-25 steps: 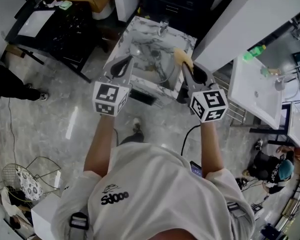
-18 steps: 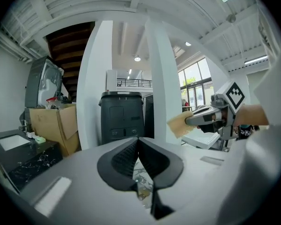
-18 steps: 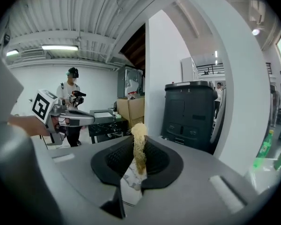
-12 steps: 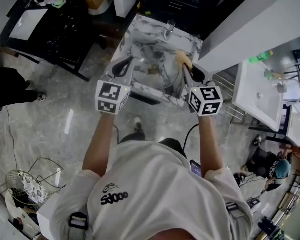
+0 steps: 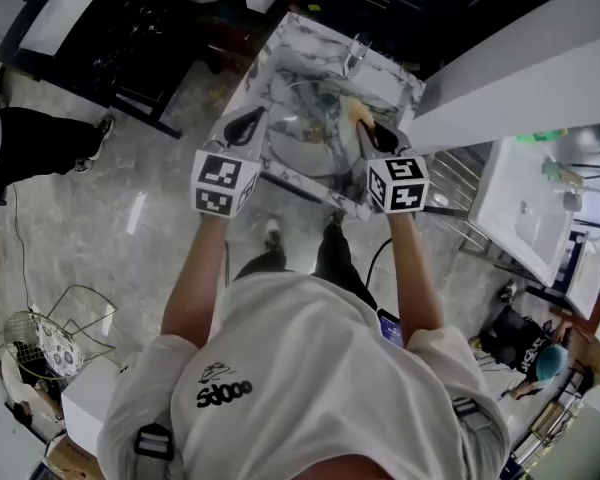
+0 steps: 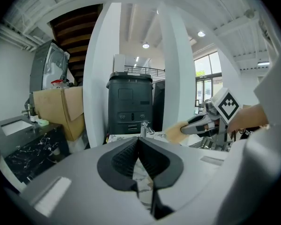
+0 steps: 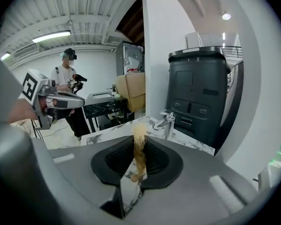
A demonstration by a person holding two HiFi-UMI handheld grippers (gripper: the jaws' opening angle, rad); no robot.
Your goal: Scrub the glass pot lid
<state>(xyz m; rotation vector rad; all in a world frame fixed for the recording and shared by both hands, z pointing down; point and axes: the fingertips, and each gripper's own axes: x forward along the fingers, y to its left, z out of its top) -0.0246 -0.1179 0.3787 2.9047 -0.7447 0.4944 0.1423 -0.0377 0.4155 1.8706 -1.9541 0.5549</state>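
The glass pot lid (image 5: 302, 136) is lying, as far as I can make out from the head view, flat in the basin of the marble surface (image 5: 263, 68). It is showing only as a faint round outline. The basin walls are closing it in all round, with the faucet (image 5: 355, 56) standing at the far rim and the near rim running just under my two grippers. Open floor is spreading to the left and near side, while a white partition (image 5: 520, 48) is crowding the right.

My right gripper (image 5: 365, 133) is hanging over the right part of the basin. Its fingers are pressing together on a tan sponge (image 5: 352, 111) that is sticking out past the tips toward the faucet. I cannot tell whether the sponge is touching the lid. My left gripper (image 5: 244, 126) is hovering over the near left rim. Its fingers are meeting tip to tip with nothing showing between them, only a slit of marble lower down.

Neither gripper view is showing the lid plainly. The left gripper view is catching the sponge side-on, with a black cabinet (image 6: 129, 102) behind the faucet and a cardboard box (image 6: 61, 109) further left. The right gripper view is showing the sponge edge-on as a thin strip between the pads, and a person wearing a headset (image 7: 68, 76) standing far off to the left.
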